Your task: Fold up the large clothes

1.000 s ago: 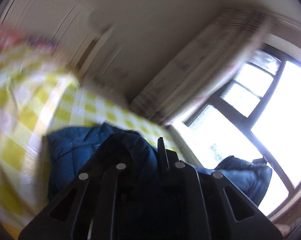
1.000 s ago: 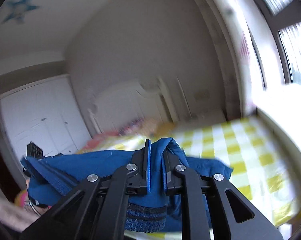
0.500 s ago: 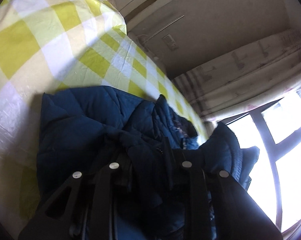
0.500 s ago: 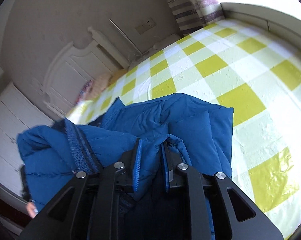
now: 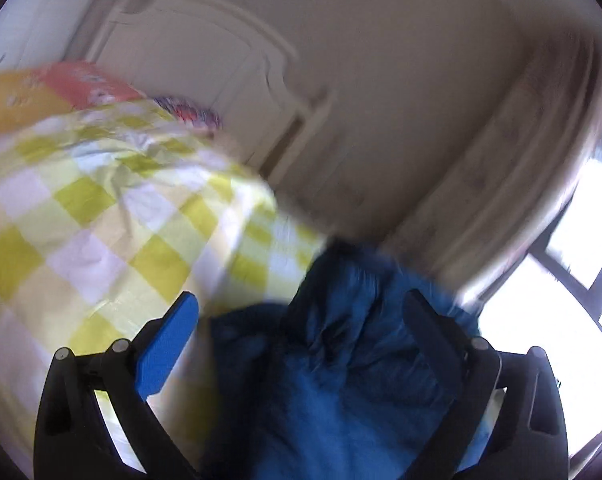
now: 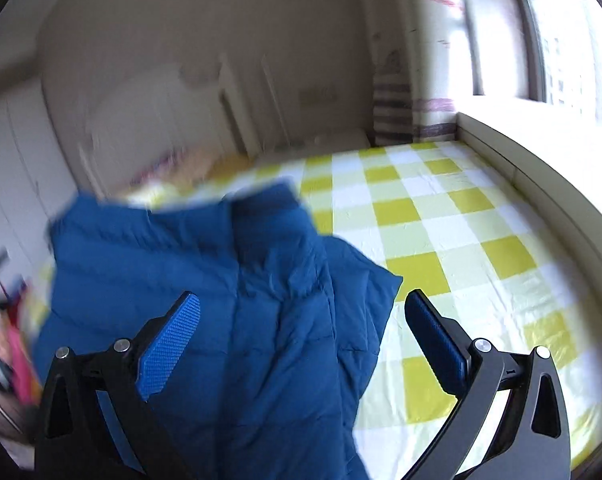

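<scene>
The left gripper (image 5: 301, 316) is spread wide, its blue-padded fingers (image 5: 163, 354) standing well apart with nothing clamped between them. A blue quilted jacket (image 5: 353, 380) lies bunched in the gap, nearer the right-hand finger, and spreads down under the gripper; whether the fabric touches either pad cannot be told through the blur. Beyond it, the bed (image 5: 81, 220) with its yellow-and-white checked sheet runs off to the left, a red and orange pillow (image 5: 81, 84) sits at the far end against a white headboard (image 5: 221, 60), and a bright window (image 5: 561, 300) fills the right side.

The right gripper (image 6: 301, 316) is likewise wide, both blue pads (image 6: 437, 344) bare. The jacket (image 6: 221, 300) lies heaped on the bed beneath and ahead of it, filling the left and middle of that view, its edge ending short of the right-hand finger. The checked sheet (image 6: 461, 240) stretches out to the right toward a pale ledge (image 6: 541, 168) under the window (image 6: 561, 40), with a striped curtain (image 6: 393, 112) beside it.
</scene>
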Demonstrator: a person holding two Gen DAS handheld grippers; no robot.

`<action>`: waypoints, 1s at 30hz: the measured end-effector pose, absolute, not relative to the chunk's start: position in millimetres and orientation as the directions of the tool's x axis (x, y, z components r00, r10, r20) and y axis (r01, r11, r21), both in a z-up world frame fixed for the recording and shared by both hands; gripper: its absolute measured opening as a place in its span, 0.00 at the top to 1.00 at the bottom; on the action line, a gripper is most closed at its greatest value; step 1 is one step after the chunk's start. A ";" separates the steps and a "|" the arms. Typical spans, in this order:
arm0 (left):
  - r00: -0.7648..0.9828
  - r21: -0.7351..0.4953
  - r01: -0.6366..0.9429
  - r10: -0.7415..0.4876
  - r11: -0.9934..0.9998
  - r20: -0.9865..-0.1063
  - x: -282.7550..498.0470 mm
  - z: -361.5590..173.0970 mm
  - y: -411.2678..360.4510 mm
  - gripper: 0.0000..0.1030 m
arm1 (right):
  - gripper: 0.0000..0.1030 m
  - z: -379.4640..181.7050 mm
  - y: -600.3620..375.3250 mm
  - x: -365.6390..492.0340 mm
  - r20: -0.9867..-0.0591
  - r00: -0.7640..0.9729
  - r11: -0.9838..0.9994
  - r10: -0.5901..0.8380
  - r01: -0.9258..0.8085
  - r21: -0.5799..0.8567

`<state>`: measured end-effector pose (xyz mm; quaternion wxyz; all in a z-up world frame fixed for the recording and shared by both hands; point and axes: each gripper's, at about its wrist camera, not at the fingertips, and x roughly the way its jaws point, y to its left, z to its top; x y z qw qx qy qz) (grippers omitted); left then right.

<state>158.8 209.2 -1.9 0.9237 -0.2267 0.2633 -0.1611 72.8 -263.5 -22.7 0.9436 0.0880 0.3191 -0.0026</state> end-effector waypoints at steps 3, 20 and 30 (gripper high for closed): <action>0.758 -0.397 0.207 -0.403 0.894 -0.513 180.0 -8.4 187.3 0.02 | 0.04 -24.2 -265.1 101.5 -0.651 0.756 0.987 0.067 0.044 0.153; 0.388 -0.536 0.304 -0.616 0.787 -0.685 332.9 -68.9 107.9 0.04 | 0.45 -59.2 -267.5 196.8 -0.727 0.661 0.963 0.186 0.023 0.268; 0.635 -0.403 0.413 -0.575 0.817 -0.516 242.5 1.2 135.9 0.94 | 0.79 21.5 -261.2 128.0 -0.519 0.844 0.971 0.134 -0.006 0.240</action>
